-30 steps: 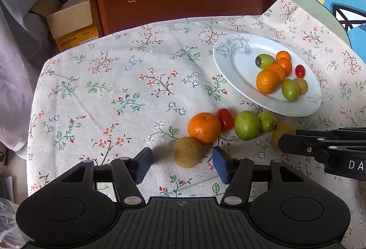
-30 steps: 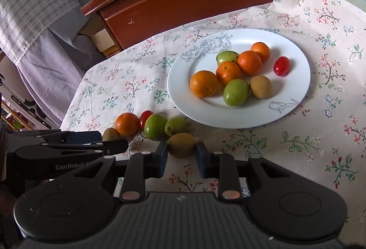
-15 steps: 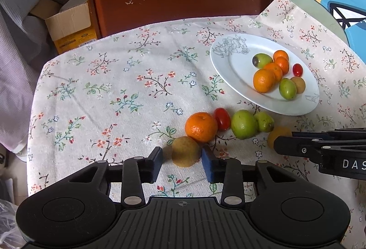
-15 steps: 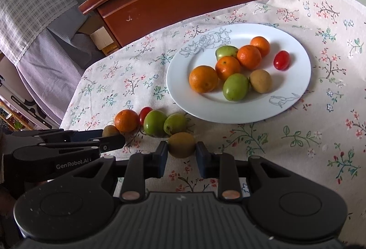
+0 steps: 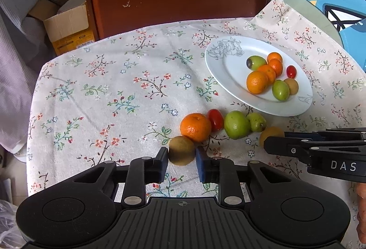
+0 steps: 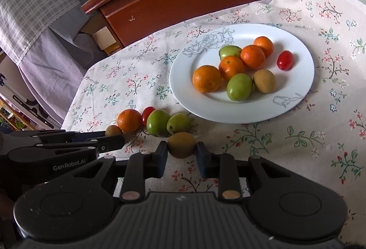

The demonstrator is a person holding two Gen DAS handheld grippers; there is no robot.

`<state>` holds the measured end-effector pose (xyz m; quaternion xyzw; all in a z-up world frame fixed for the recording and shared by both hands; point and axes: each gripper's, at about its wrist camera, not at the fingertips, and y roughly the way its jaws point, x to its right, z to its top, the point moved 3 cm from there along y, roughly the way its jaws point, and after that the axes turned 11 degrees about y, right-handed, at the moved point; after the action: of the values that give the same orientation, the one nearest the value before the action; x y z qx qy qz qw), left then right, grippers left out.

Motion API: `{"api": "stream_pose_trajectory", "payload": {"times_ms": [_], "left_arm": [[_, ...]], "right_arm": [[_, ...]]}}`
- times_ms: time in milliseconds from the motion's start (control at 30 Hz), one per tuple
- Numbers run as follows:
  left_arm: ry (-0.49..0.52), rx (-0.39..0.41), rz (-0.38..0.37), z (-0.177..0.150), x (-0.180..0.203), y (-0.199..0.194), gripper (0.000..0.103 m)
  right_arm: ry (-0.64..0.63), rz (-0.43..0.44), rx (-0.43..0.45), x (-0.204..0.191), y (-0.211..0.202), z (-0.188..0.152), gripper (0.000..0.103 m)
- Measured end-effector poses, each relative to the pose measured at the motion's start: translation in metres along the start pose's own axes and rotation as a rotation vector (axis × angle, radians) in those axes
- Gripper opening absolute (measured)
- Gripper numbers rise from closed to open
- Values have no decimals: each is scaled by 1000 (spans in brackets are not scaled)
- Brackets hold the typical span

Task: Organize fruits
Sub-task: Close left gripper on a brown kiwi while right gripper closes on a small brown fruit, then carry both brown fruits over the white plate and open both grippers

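Left hand-held gripper (image 5: 182, 161): closing on a kiwi (image 5: 181, 150), no longer spread wide.
Right hand-held gripper (image 6: 181, 156): kept pinched on another kiwi (image 6: 181, 144).
Meaning: both are readied for the plate (image 6: 295, 102).

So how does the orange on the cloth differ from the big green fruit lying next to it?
The round orange mandarin has dimpled, matte skin; the big green fruit is smooth and glossy. The mandarin is rounder and slightly wider, the green fruit more egg-shaped. The mandarin touches the brown kiwi between the left claw's pads; the green fruit does not. Both rest on the floral tablecloth, flanking a red cherry tomato.
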<state>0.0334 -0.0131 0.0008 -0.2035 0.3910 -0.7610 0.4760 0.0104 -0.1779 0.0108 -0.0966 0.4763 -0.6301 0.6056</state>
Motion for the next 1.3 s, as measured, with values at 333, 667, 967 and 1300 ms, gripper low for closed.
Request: {"api": "stream_pose_trajectory", "payload": {"times_ms": [333, 667, 967, 1300], "left_arm": [[2, 22, -15, 3, 2, -9, 24], [-7, -10, -7, -3, 1, 2, 26], [12, 47, 5, 5, 5, -12, 23], [8, 131, -20, 26, 14, -29, 23]], "right_arm": [[7, 19, -2, -3, -2, 1, 27], [10, 20, -13, -3, -1, 0, 27], [6, 27, -1, -4, -4, 1, 27], [25, 63, 58, -6, -21, 16, 27]]}}
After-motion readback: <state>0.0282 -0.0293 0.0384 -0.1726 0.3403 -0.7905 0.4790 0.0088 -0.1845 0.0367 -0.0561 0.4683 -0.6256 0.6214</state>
